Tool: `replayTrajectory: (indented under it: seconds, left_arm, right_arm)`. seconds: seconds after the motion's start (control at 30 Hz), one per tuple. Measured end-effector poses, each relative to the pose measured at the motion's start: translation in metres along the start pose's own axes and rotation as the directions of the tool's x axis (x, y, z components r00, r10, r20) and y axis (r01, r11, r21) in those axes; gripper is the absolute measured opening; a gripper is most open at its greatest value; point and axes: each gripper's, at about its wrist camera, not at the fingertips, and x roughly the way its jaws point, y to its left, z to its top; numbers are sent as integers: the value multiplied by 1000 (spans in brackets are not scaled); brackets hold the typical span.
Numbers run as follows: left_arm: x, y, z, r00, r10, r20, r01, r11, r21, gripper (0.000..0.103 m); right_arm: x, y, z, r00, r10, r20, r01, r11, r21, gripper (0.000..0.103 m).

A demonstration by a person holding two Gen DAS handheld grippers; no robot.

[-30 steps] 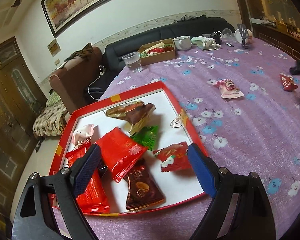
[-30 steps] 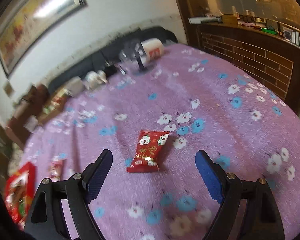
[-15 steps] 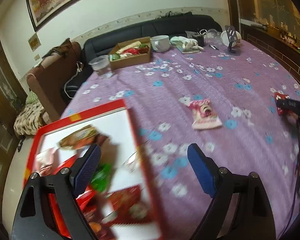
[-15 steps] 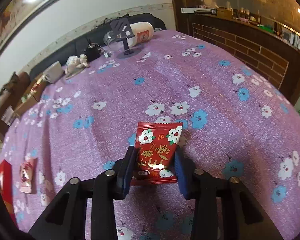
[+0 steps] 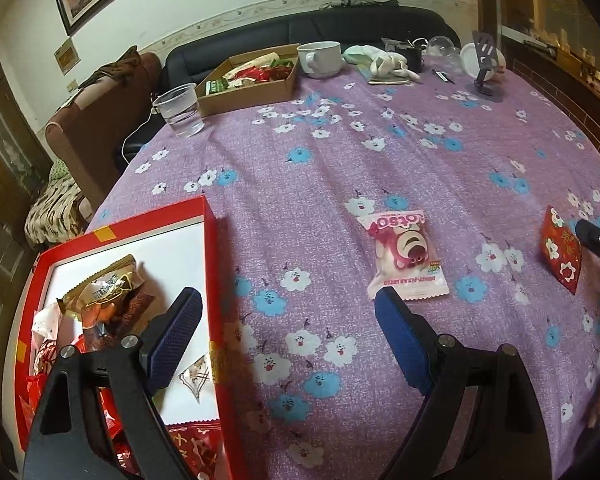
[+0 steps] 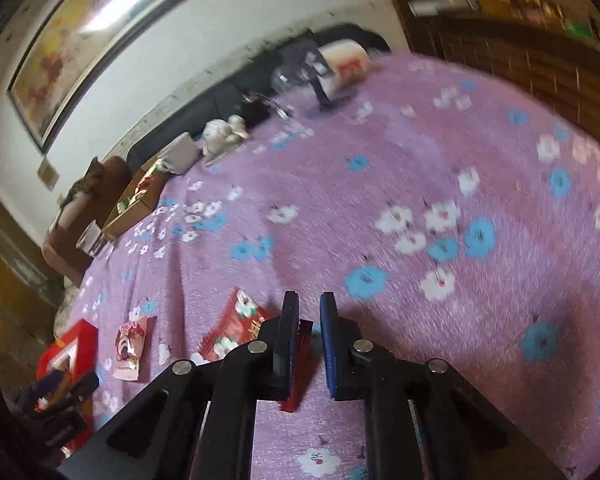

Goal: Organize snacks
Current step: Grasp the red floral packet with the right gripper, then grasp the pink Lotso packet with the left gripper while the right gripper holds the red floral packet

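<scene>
My left gripper is open and empty, just right of the red tray that holds several snack packets. A pink bear snack packet lies on the purple cloth just beyond its right finger. My right gripper is shut on a red flowered snack packet, pinching its edge so it hangs tilted to the left above the cloth. That packet also shows at the right edge of the left wrist view. The pink packet and the tray show at lower left in the right wrist view.
At the table's far side stand a clear plastic cup, a cardboard box of snacks, a white mug, a cloth bundle and a phone stand. A dark sofa and a brown armchair lie beyond.
My right gripper closed on the red flowered packet, lifted it and swung left. My left gripper moved right from over the tray to the cloth beside it, nearer the pink packet.
</scene>
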Motion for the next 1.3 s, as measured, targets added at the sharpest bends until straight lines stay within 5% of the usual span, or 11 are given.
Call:
replayTrajectory:
  seconds: [0.1, 0.33, 0.53, 0.67, 0.73, 0.8, 1.3]
  left_arm:
    - [-2, 1, 0, 1000, 0, 1, 0, 1000, -2, 89]
    - [-3, 3, -2, 1000, 4, -3, -4, 1000, 1, 89]
    - [-1, 4, -9, 1000, -7, -20, 7, 1000, -6, 89]
    - [0, 2, -10, 1000, -17, -27, 17, 1000, 1, 89]
    - [0, 2, -10, 999, -18, -27, 18, 1000, 1, 89]
    - [0, 2, -9, 999, -17, -28, 17, 1000, -3, 89]
    - [21, -30, 23, 998, -31, -53, 34, 998, 52, 89]
  right_arm:
    - [3, -9, 1, 1000, 13, -22, -12, 998, 56, 19]
    - [2, 10, -3, 998, 50, -25, -51, 998, -27, 70]
    - [14, 40, -17, 998, -15, -60, 3, 980, -198, 80]
    - [18, 49, -23, 997, -55, -54, 39, 964, -264, 77]
    - [17, 45, -21, 995, -87, -39, 74, 966, -249, 44]
    - [16, 38, -17, 994, -108, -31, 98, 969, -226, 31]
    - [13, 31, -14, 995, -94, -34, 86, 977, -197, 28]
